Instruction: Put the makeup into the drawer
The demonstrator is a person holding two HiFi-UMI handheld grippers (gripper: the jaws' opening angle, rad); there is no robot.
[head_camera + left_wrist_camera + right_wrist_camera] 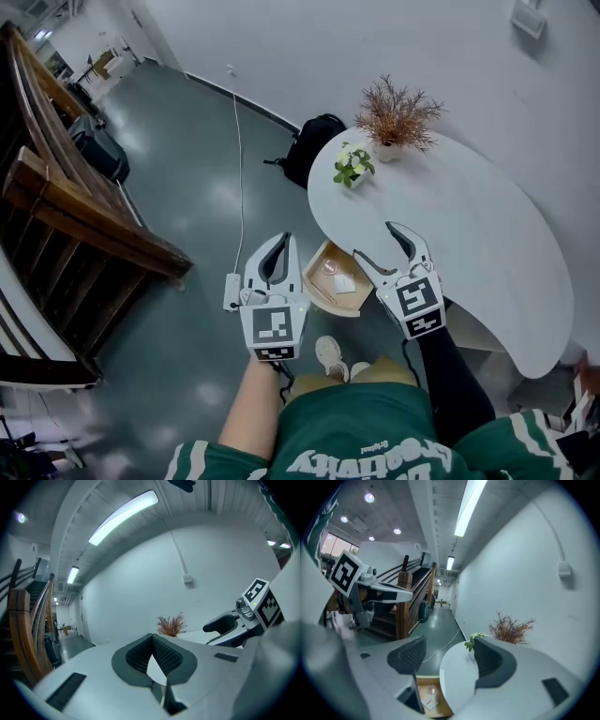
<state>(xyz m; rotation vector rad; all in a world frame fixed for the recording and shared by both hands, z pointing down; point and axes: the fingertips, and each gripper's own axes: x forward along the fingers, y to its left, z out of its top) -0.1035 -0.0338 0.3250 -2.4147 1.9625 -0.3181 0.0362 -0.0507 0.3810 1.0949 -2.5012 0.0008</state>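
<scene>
Seemingly the makeup is already stowed: the only small items in sight are a little round, pinkish compact-like piece (329, 267) and a white flat packet (344, 282), both lying inside the open wooden drawer (323, 298) at the middle of the head view, just under the near edge of the white desk (469, 216). Whether these two are the makeup is a judgement; they are too small to name surely. Just above the drawer in that frame hangs the right gripper (375, 242), its fingers (410, 656) released and spread wide with nothing between them, only the drawer and desk edge showing through the gap; held so, it looks ready either to reach in or to push the drawer front. The left gripper (279, 239), left of the drawer, has its fingers (164, 656) clenched tip to tip on nothing, likely kept aside as the idle one. The desk top carries no loose makeup, only a dried reddish plant in a pot (398, 114) and a small green-and-white flower plant (353, 164) toward the upper middle, well apart from the drawer. On the floor, a power strip (232, 291) and its cable (239, 169) lie left of the drawer, a black backpack (314, 145) sits beyond the desk's end, a wooden staircase (66, 206) fills the left, and the person's shoes (328, 354) stand just below the drawer; nothing appears to block its travel.
</scene>
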